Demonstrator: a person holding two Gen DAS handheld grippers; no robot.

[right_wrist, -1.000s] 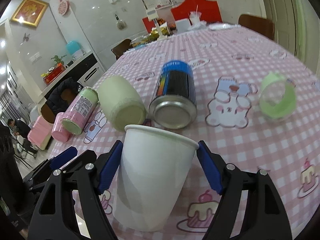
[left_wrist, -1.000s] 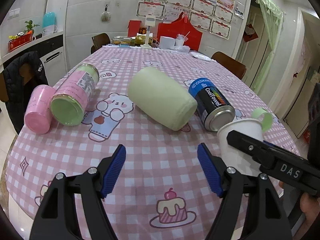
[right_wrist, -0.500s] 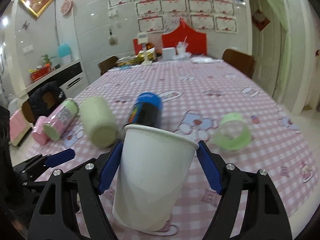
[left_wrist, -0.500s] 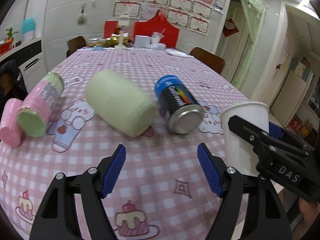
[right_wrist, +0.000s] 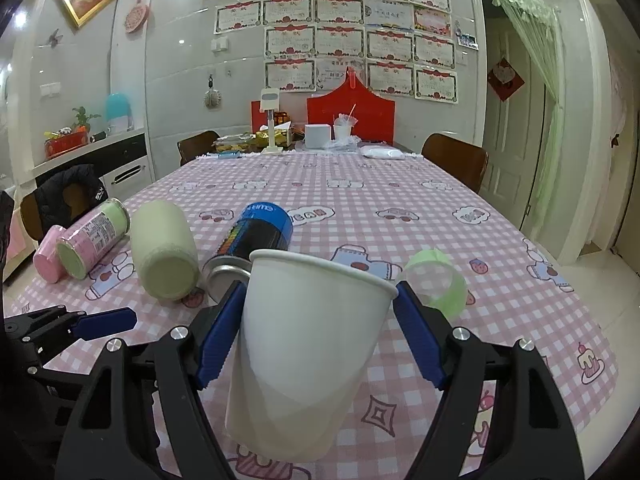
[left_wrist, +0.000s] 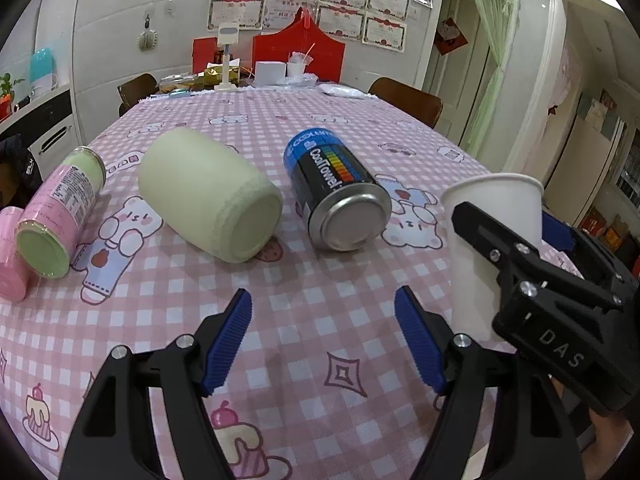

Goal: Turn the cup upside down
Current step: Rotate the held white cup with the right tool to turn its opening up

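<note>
White paper cup (left_wrist: pixel 494 216) sits mouth-up in my right gripper (left_wrist: pixel 516 240) in the left wrist view, lifted right of the blue can (left_wrist: pixel 336 188); my left gripper (left_wrist: pixel 323 332) hangs spread and empty.

Right wrist view: the blue pads (right_wrist: pixel 218 340) pinch the cup (right_wrist: pixel 308 352) just below its rim, in front of the can (right_wrist: pixel 256 236). I'd roll the wrist slowly, pressing lightly so the thin wall doesn't buckle.

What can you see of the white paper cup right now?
The paper cup is plain white, tapered, with a rolled rim, and looks empty. It is mouth up, tilted slightly, not flipped. It sits between the jaws of the right gripper, whose blue pads press its sides just below the rim. Whether its base touches the checked tablecloth is unclear. From the left wrist view it stands at the right.
</note>
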